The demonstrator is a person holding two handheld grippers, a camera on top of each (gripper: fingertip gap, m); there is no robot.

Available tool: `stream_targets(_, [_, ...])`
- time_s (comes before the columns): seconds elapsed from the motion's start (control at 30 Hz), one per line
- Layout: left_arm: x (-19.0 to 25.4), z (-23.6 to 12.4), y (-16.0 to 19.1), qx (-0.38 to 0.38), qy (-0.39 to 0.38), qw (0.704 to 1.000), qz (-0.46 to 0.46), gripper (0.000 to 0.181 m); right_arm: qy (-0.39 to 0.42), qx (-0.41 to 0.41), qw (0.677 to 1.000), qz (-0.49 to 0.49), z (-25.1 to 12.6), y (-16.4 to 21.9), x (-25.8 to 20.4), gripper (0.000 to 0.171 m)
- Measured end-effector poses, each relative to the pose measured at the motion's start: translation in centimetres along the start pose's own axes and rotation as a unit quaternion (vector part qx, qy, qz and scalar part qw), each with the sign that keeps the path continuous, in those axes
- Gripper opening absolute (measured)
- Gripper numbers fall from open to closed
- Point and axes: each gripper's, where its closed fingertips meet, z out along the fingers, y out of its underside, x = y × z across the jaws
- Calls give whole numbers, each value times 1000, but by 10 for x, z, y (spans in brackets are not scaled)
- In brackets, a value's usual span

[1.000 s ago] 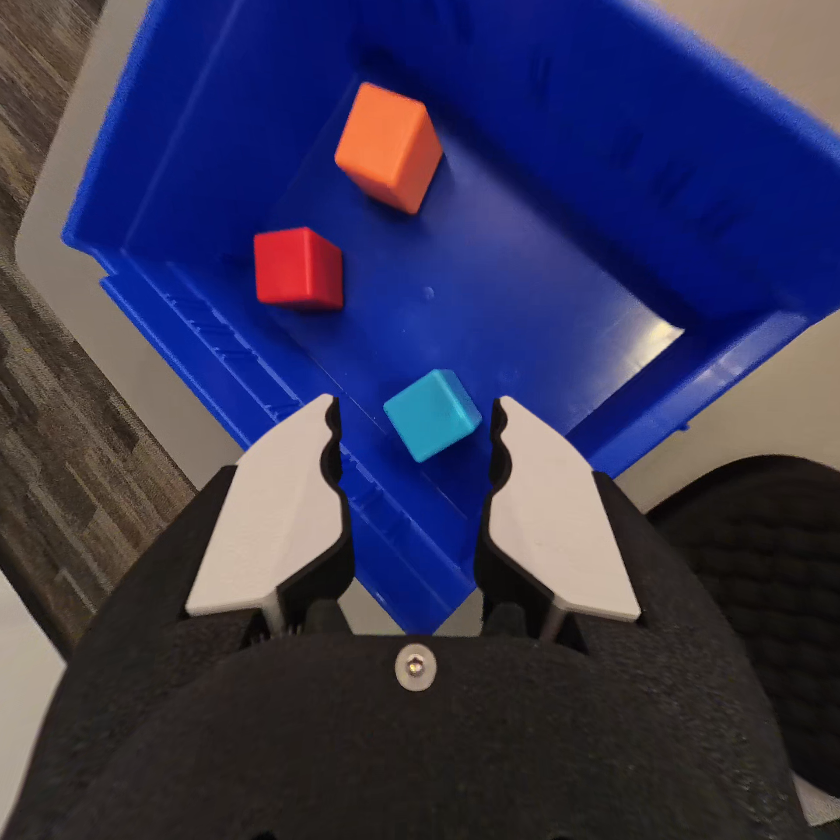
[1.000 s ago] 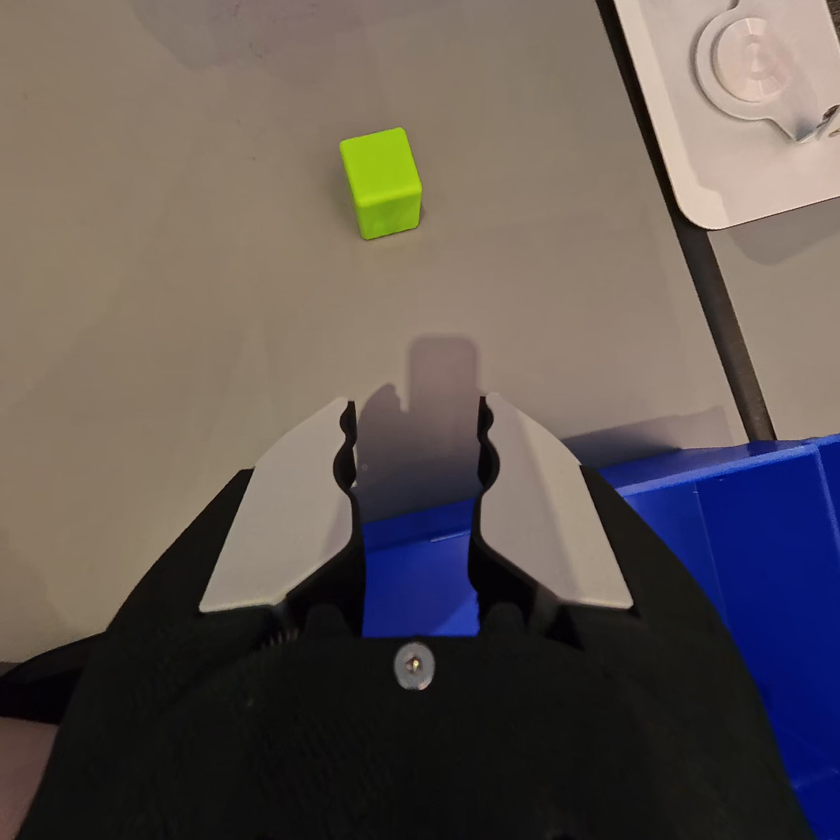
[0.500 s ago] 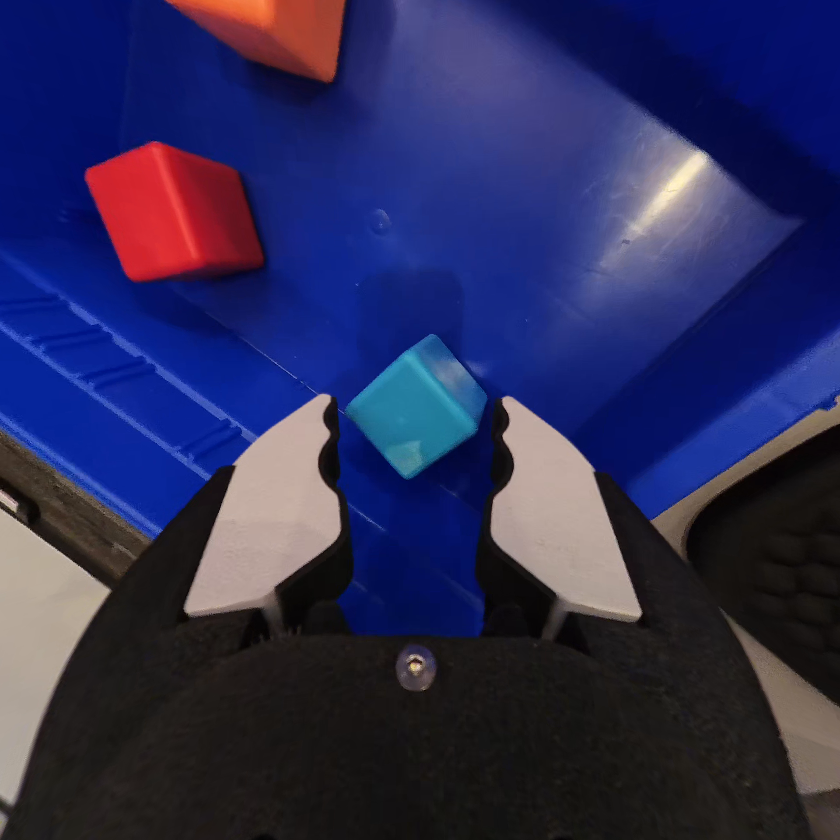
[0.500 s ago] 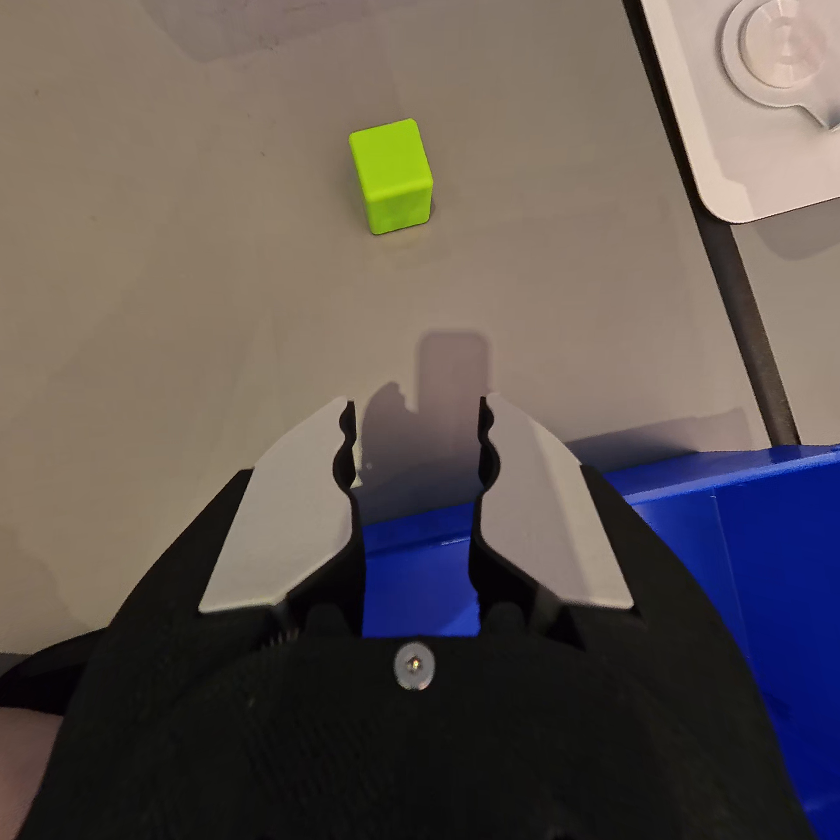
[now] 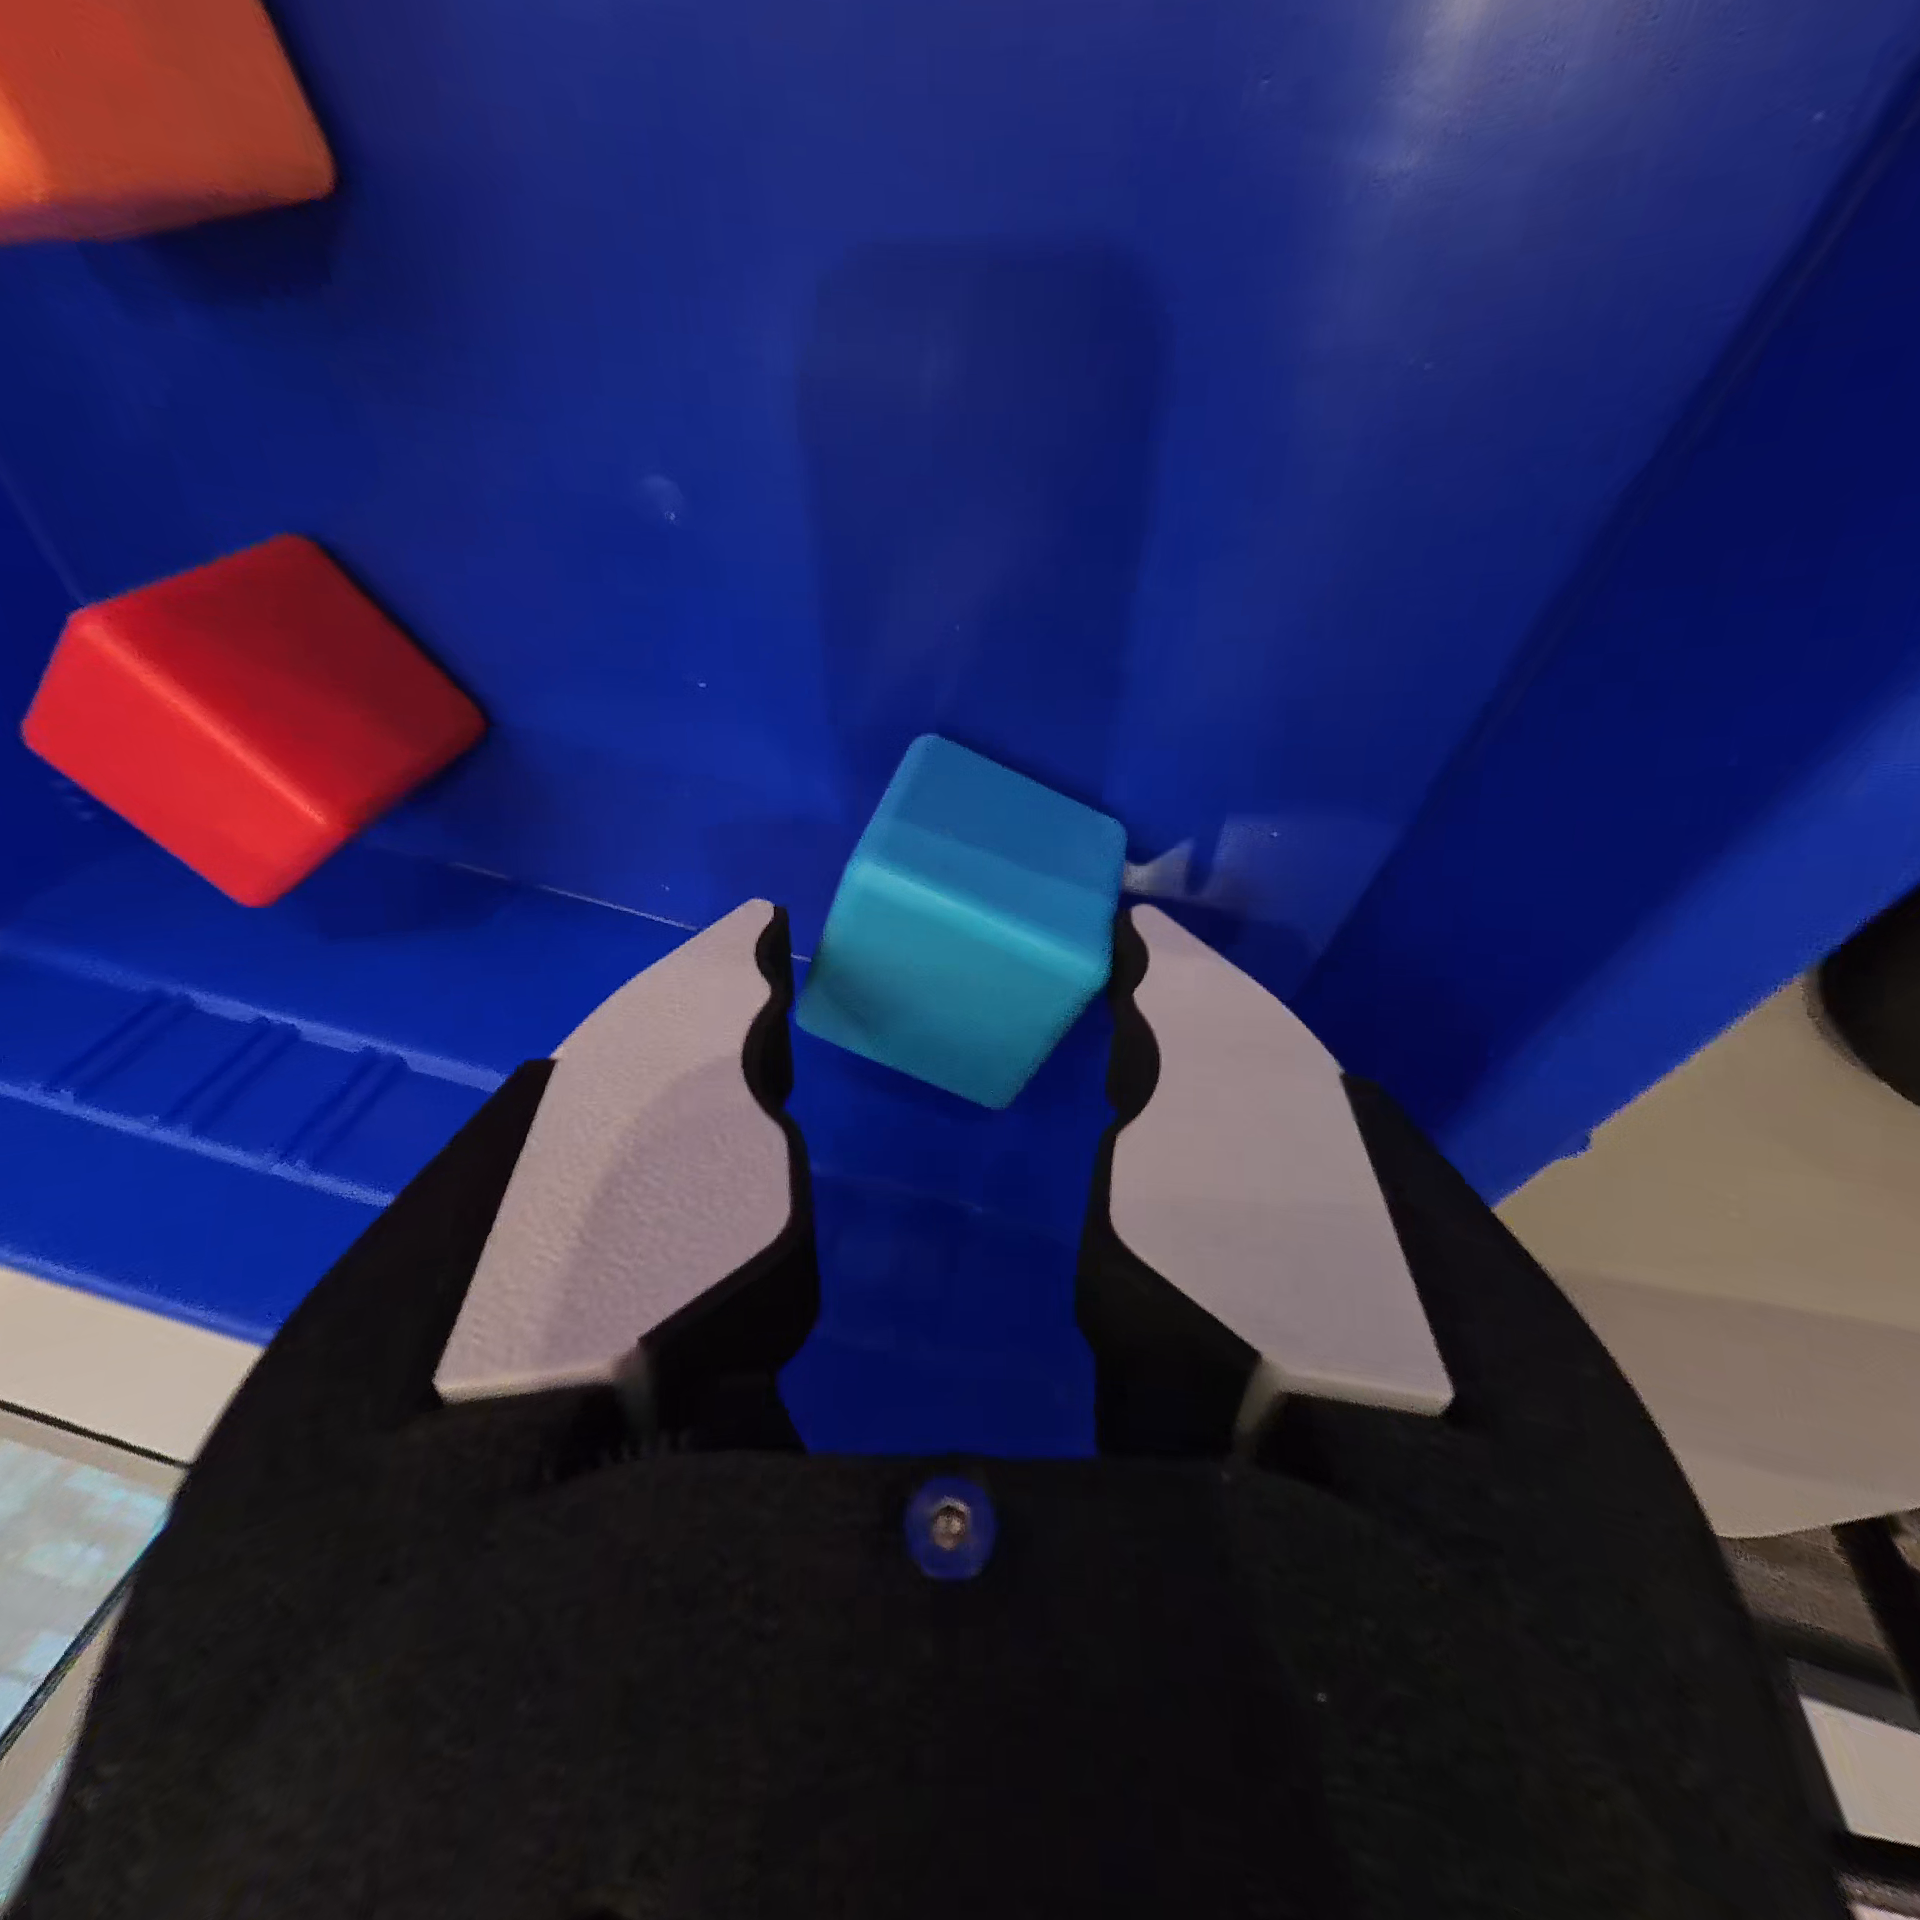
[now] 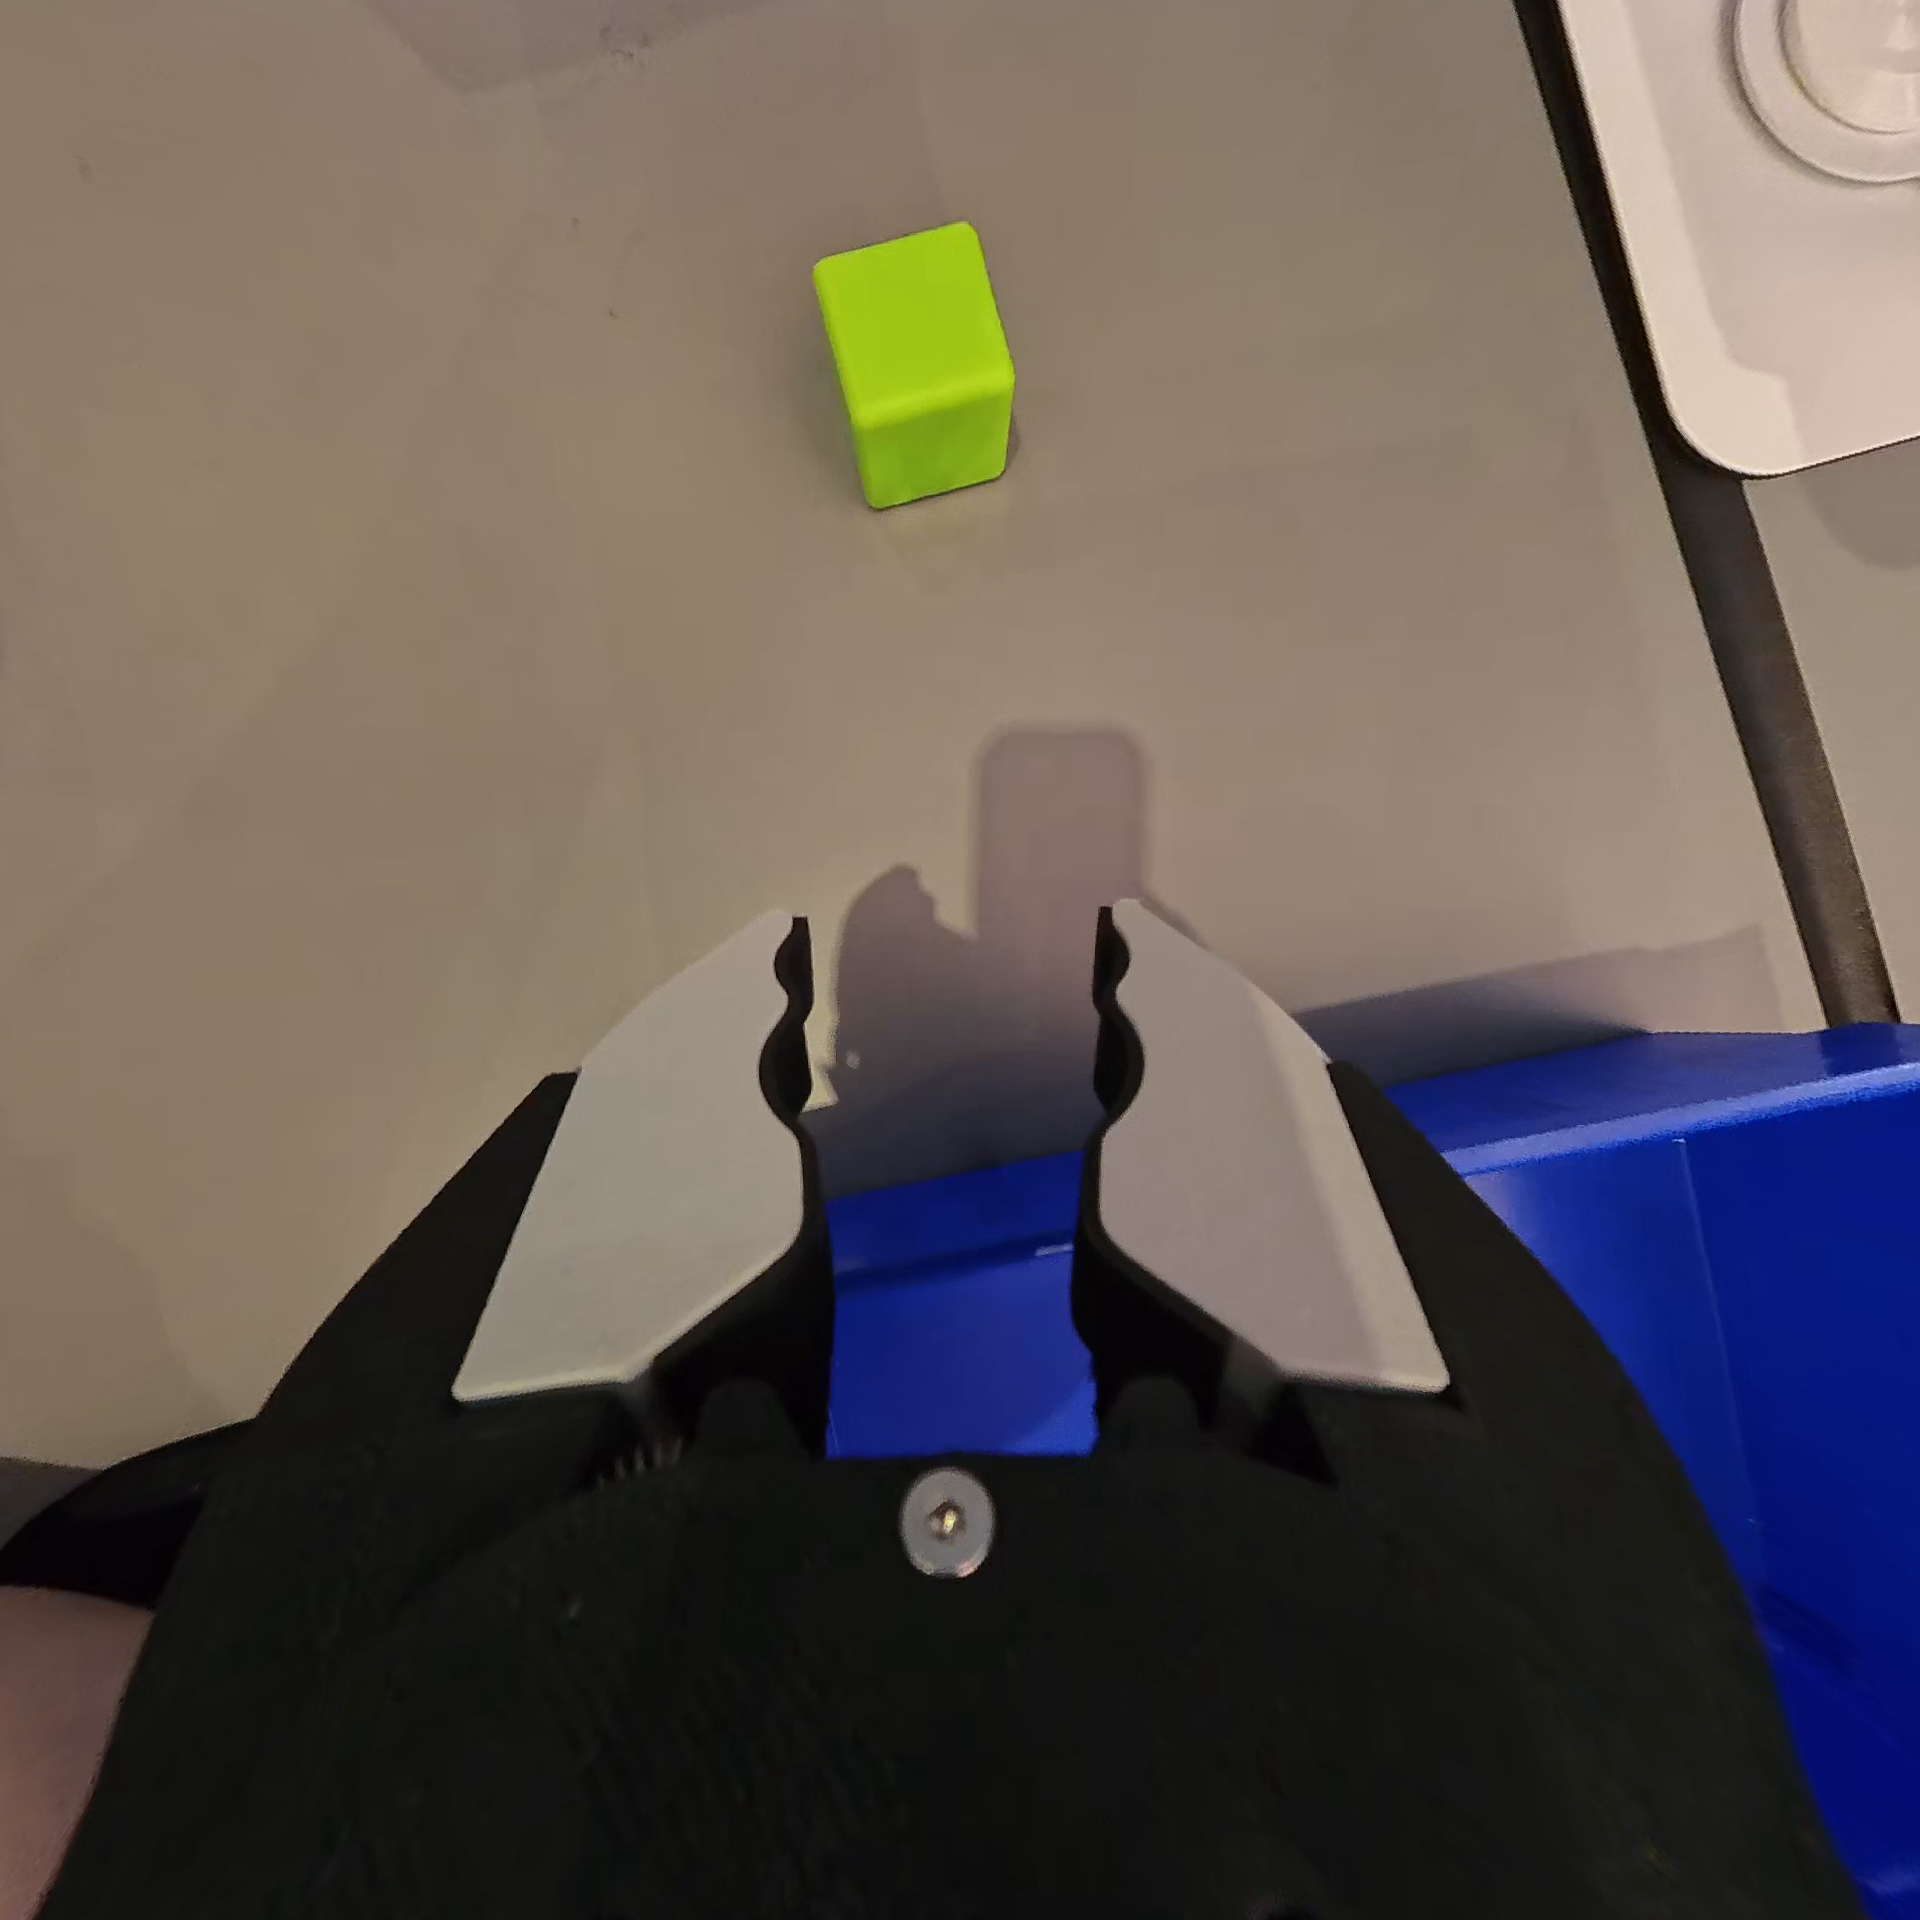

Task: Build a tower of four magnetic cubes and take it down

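Note:
In the left wrist view a teal cube point(image 5: 961, 925) lies on the floor of the blue bin point(image 5: 1039, 416). My left gripper point(image 5: 948, 920) is open, lowered into the bin, with the teal cube between its fingertips; I cannot tell whether the pads touch it. A red cube point(image 5: 249, 717) lies to the left, and an orange cube point(image 5: 145, 114) sits at the top left, cut off by the frame. In the right wrist view a lime green cube point(image 6: 916, 358) stands alone on the grey table point(image 6: 364, 520). My right gripper point(image 6: 951, 925) is open and empty, above the table, well short of the green cube.
The blue bin's corner point(image 6: 1558, 1247) lies under and right of the right gripper. A white tray with a round metal part point(image 6: 1787, 208) sits at the far right, beyond a dark seam point(image 6: 1766, 623) in the table. A black chair edge point(image 5: 1881, 997) shows right of the bin. One gripper's finger ends stand about 50 centimeters off the other's. The dark seam point(image 6: 1766, 623) lies around 25 centimeters away from my right fingertips.
My left gripper has gone down into the bin and forward, so the teal cube now sits between its fingertips. The right gripper has barely shifted, and the green cube has not moved.

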Motion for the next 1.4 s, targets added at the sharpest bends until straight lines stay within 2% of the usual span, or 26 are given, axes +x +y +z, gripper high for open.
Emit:
stream_targets(0.17, [1,11,2,-12,6,1000,-4,56,1,4,1000,4,-2,1,2,54])
stream_targets(0.3, [-8,-7,-9,19,-22,999,-20,55,-1,10,1000,6,-3,1,3,53])
stream_targets(0.43, [-30,-68,-32,78,-94,992,-33,55,-2,18,1000,8,-6,0,4,53])
stream_targets(0.57, [-41,-146,-82,166,-154,973,-38,55,0,22,1000,8,-7,-2,4,53])
stream_targets(0.63, [-35,-173,-116,205,-144,967,-46,55,1,22,1000,6,-8,-2,4,53])
stream_targets(0.73, [-16,-192,-168,231,-115,966,-20,55,2,19,1000,5,-9,-1,4,53])
stream_targets(0.9, [4,-175,-244,213,-85,972,45,55,3,23,1000,3,-12,-1,2,53])
stream_targets(1.07, [13,-139,-293,175,-36,982,68,55,4,26,1000,1,-15,-1,2,53])
stream_targets(1.2, [12,-120,-315,157,-19,985,73,55,5,39,999,4,-20,-1,3,53])
stream_targets(1.4, [8,-107,-325,125,-11,989,74,55,4,47,999,7,-26,1,4,53])
